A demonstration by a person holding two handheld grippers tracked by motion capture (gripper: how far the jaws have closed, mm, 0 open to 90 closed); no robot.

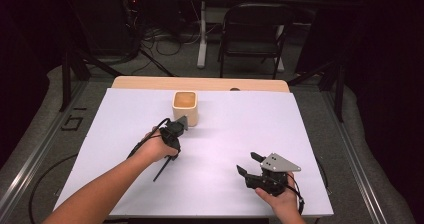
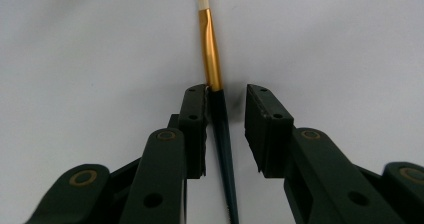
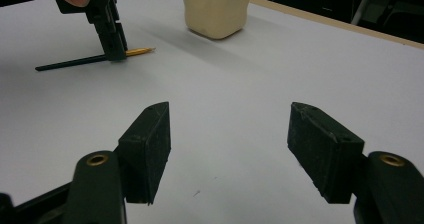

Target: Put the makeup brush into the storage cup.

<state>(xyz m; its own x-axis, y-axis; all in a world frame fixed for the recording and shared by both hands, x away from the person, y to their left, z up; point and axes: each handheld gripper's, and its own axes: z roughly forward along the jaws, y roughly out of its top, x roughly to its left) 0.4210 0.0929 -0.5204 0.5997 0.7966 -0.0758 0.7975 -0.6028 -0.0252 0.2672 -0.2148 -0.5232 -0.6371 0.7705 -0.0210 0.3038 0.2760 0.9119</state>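
Two hand-held tongs work over a wide white tabletop [image 1: 300,134], the largest thing in view, with a folding chair [image 1: 252,31] and loose cables on the floor beyond its far edge. Next in size, a cream square cup [image 1: 185,107] stands upright near the far middle of the tabletop, open at the top. The right tongs [image 1: 249,164] hover low over the near right of the tabletop, jaws spread wide and holding nothing. The left tongs [image 1: 176,132] point down just in front of the cup, jaws released, one on each side of a thin paintbrush [image 2: 216,104] that lies flat on the tabletop; one jaw touches the handle, the other stands apart, so nothing is clamped yet. The brush has a dark tapered handle, a gold metal ferrule and a small pale angled tip. It looks light, stiff and narrow, likely to roll or slip from a loose grip, and its bristles are the delicate end; the handle just behind the ferrule seems the safest place to pinch. The cup stands close by and could be knocked as the brush lifts, while the right tongs are well apart
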